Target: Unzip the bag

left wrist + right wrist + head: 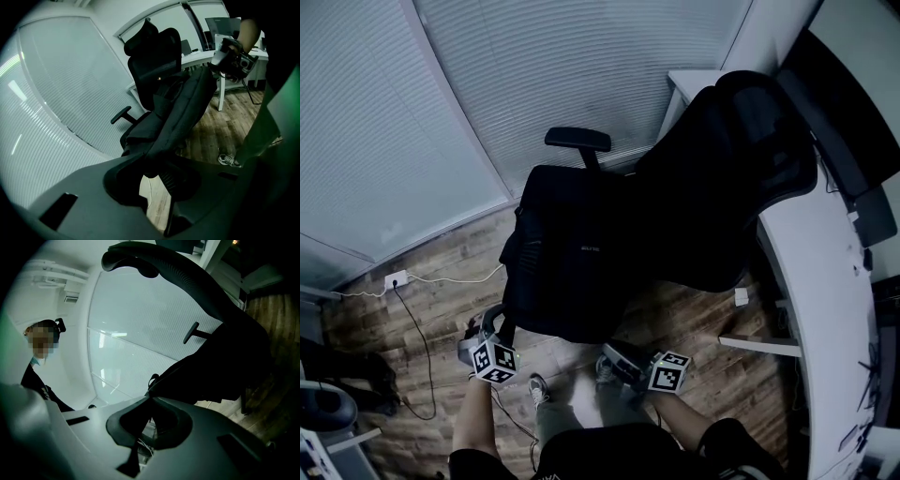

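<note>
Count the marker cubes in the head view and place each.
2. One marker cube sits on the left gripper, lower left beside the black bag; the other sits on the right gripper, lower centre-right. No more seem hidden.

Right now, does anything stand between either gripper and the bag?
Nothing visible does. The left gripper is clamped on a fold of the bag, which lies against the office chair. The right gripper is shut on a thin tab at the bag's edge, probably the zipper pull.
</note>
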`<move>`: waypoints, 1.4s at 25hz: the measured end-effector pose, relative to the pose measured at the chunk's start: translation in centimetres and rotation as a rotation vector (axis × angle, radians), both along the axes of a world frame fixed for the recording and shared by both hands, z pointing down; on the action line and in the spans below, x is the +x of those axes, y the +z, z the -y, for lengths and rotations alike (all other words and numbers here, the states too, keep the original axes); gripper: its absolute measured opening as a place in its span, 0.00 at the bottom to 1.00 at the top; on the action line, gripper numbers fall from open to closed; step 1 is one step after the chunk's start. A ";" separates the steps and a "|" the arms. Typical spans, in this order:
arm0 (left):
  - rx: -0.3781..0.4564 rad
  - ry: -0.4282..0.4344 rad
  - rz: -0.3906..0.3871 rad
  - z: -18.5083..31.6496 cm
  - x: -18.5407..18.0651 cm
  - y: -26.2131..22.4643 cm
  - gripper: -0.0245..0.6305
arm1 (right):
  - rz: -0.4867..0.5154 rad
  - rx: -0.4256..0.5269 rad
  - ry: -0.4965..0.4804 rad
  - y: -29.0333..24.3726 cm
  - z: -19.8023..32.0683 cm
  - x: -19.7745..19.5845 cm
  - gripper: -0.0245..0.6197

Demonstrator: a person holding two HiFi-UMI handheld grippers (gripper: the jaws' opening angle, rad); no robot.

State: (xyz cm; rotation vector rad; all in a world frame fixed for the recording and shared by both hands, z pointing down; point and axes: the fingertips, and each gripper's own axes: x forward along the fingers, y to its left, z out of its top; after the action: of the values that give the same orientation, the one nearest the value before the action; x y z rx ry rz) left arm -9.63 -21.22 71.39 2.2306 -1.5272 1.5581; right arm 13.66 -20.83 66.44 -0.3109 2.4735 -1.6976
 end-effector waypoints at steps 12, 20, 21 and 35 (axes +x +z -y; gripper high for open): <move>-0.037 -0.019 -0.009 -0.9 -0.2 -0.7 0.22 | -0.155 0.101 0.005 -0.9 -0.4 -0.5 0.11; 0.008 -0.061 -0.110 -3.4 -0.5 -3.5 0.34 | -0.232 0.137 0.079 -3.3 -1.5 -0.5 0.27; 0.022 -0.058 -0.116 -3.7 -0.6 -4.1 0.34 | -0.238 0.143 0.093 -3.7 -1.7 -0.5 0.28; 0.239 -0.012 -0.267 -8.0 -1.2 -13.9 0.34 | -0.312 0.298 0.287 -10.7 -4.8 -3.2 0.29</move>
State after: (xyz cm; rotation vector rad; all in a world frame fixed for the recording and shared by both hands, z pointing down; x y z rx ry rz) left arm -10.88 -13.24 57.48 2.4226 -1.7159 1.0672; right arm 10.49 -16.08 55.73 -0.9032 2.6803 -1.2268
